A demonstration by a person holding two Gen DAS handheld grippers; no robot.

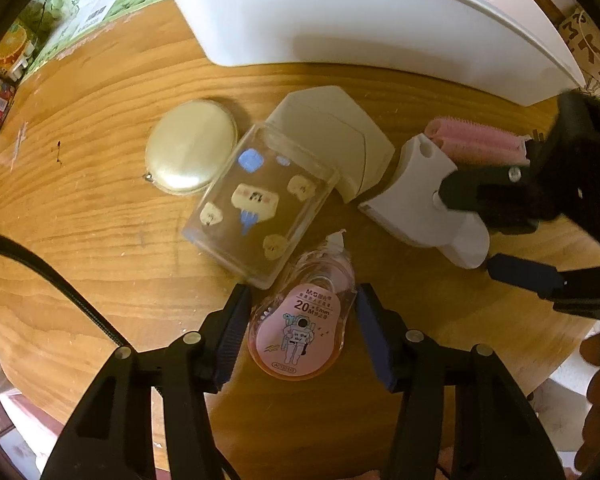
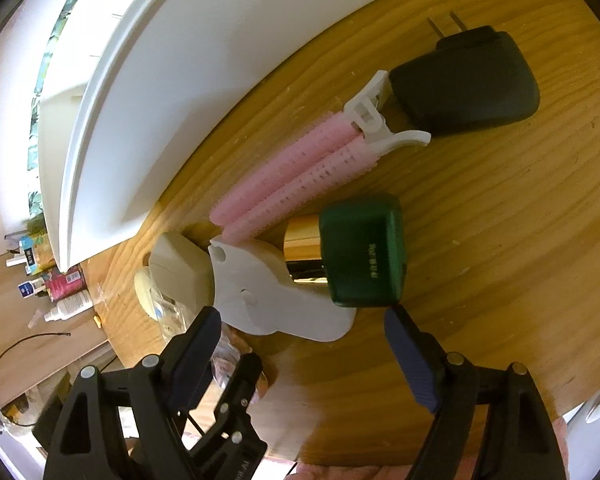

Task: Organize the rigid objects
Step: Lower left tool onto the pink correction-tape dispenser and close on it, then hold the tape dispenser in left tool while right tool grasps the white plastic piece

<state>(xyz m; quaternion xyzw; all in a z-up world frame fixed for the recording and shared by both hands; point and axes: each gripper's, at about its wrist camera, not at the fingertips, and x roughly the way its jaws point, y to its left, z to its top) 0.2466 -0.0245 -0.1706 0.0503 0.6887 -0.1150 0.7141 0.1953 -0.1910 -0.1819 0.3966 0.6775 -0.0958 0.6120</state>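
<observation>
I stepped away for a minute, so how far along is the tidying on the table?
Nothing visibly packed yet; the white bin's inside is hidden. In hand: the open left gripper straddles the correction tape, not clamped. The open right gripper nears the white holder. Left: pink roller clip, green case, black charger, clear box.

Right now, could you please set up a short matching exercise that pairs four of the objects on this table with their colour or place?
Things:
1. correction tape
2. hair roller clip
3. power adapter
4. round compact

Descriptions:
a. black, prongs pointing away
b. pink, beside the white bin
c. pale gold, left of the clear case
d. between the open fingers of the left gripper

Pairs: 1-d, 2-b, 3-a, 4-c
</observation>
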